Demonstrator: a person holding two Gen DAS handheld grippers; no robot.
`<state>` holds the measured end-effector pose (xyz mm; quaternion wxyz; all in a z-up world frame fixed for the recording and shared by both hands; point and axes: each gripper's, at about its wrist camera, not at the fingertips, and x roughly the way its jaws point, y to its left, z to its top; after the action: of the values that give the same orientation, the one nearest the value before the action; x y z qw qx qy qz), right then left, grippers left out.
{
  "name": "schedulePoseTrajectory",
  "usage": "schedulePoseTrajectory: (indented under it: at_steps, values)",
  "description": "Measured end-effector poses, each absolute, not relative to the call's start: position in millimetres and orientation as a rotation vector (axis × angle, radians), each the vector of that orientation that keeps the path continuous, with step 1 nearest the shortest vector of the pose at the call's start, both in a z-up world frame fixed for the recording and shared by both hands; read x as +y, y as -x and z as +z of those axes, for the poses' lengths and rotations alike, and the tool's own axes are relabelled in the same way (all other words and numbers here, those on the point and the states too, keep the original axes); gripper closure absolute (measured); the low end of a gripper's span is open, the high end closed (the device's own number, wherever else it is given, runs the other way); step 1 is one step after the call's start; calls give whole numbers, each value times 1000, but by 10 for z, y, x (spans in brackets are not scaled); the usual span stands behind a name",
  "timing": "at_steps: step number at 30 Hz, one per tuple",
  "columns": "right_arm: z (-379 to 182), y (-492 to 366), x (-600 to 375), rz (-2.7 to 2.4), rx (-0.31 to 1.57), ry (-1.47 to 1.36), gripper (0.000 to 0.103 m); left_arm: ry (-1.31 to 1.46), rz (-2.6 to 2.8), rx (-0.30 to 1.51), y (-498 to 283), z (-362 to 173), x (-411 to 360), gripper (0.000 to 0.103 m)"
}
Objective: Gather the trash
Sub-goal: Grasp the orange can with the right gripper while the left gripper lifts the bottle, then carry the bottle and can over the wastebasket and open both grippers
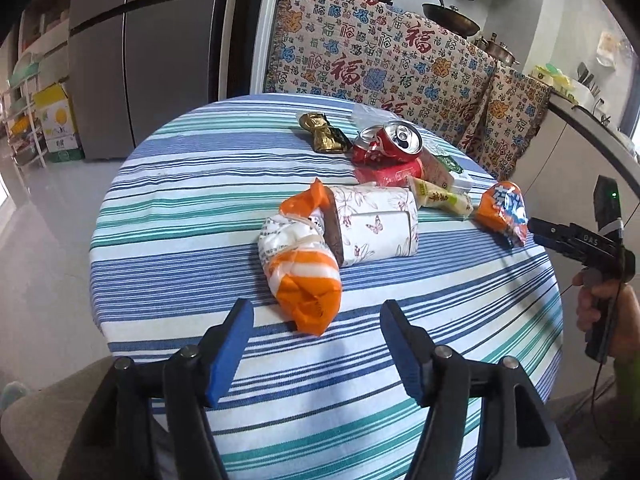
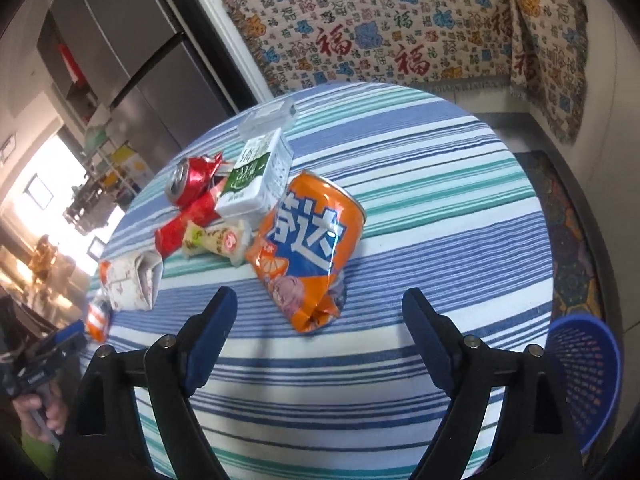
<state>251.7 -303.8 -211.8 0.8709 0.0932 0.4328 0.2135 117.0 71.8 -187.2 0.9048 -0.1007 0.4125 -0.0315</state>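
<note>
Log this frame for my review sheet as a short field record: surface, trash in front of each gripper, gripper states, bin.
surface: round table with blue-green striped cloth
left gripper: open, empty, facing orange-white plastic wrapper
right gripper: open, empty, facing crushed orange soda can
other trash: crushed red can, green-white carton, gold foil wrapper
bin: blue mesh basket on the floor beside the table

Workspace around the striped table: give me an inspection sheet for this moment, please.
Surface: round striped table, cloth-covered.
Job's things: crushed orange can, crushed red can, milk carton, orange-white wrapper, gold wrapper, blue basket beside the table.
Clutter: floral tissue box.
Grippers: left gripper and right gripper both open, empty.
Cables: thin cable below the right handle.
Surroundings: fridge, patterned cloth.
</note>
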Motion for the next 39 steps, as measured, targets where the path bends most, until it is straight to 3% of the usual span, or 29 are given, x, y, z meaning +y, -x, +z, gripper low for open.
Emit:
schedulePoseTrajectory:
  at_steps: [9, 10, 11, 12, 16, 26, 39]
  values:
    - [-2288, -2824, -2957, 449, 970, -365, 20, 124, 36, 936, -1623, -2008, 711, 36]
    - [-2306, -2838, -2955, 462, 977, -385, 42, 122, 31, 935, -1644, -2021, 723, 36]
    - [-2315, -2841, -2959, 472, 982, -394, 60, 123, 18, 928, -1652, -2027, 732, 44]
    - [-2285, -2820, -2981, 475, 963, -404, 65, 125, 10, 926, -1640, -2031, 740, 55]
    - [-2045, -2652, -2925, 475, 898, -286, 79, 103, 16, 903, -1505, -2020, 752, 56]
    - [-1654, -2237, -2784, 450, 753, -54, 80, 181, 25, 815, -1169, -1618, 833, 56]
    - [-1416, -1924, -3835, 234, 708, -125, 81, 56, -374, 774, -1553, -1153, -980, 56]
